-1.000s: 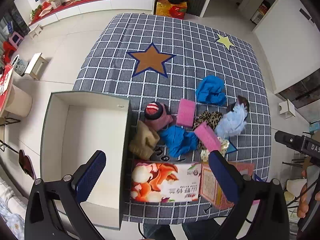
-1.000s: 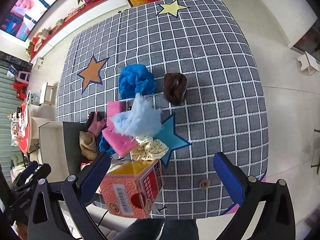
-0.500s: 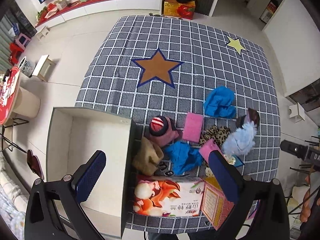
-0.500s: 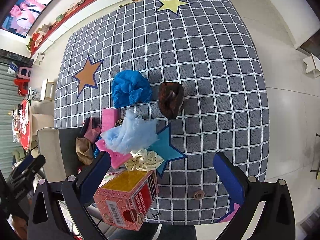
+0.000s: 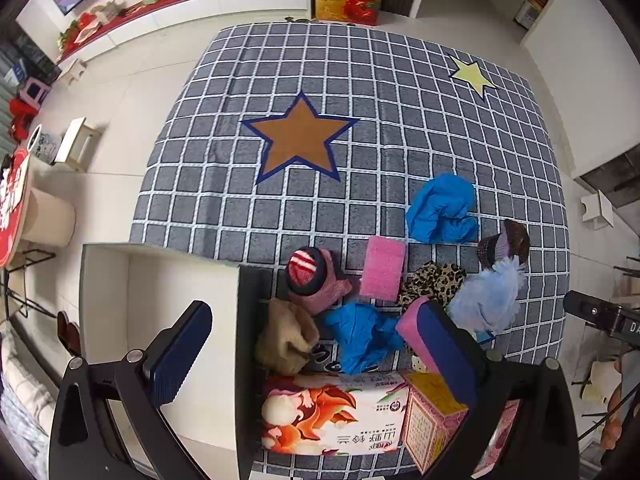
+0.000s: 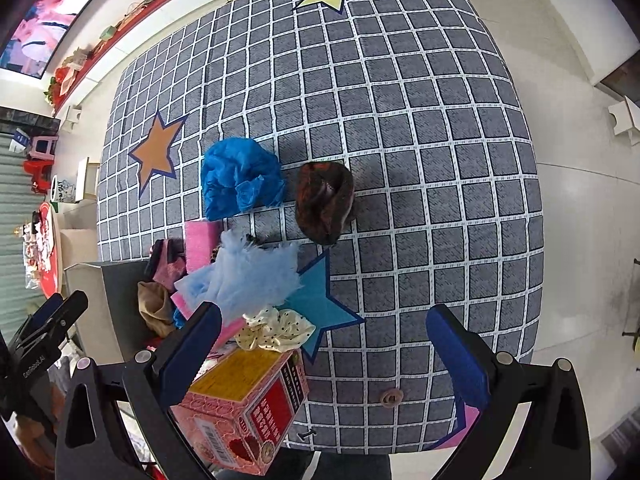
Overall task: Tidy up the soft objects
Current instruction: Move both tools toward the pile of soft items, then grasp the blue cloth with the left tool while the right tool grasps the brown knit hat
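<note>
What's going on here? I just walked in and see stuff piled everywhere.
A person is sorting soft things on a checked mat with two tools. The left hand-held gripper and the right hand-held gripper both hang open above the pile, holding nothing. The white box looks empty. Blue cloths, a pink sponge, a light blue fluffy piece and a brown hat lie on the mat.

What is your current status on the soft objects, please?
Left gripper open, right gripper open, both empty. Soft pile beside white box, none inside. Tissue pack nearest.
</note>
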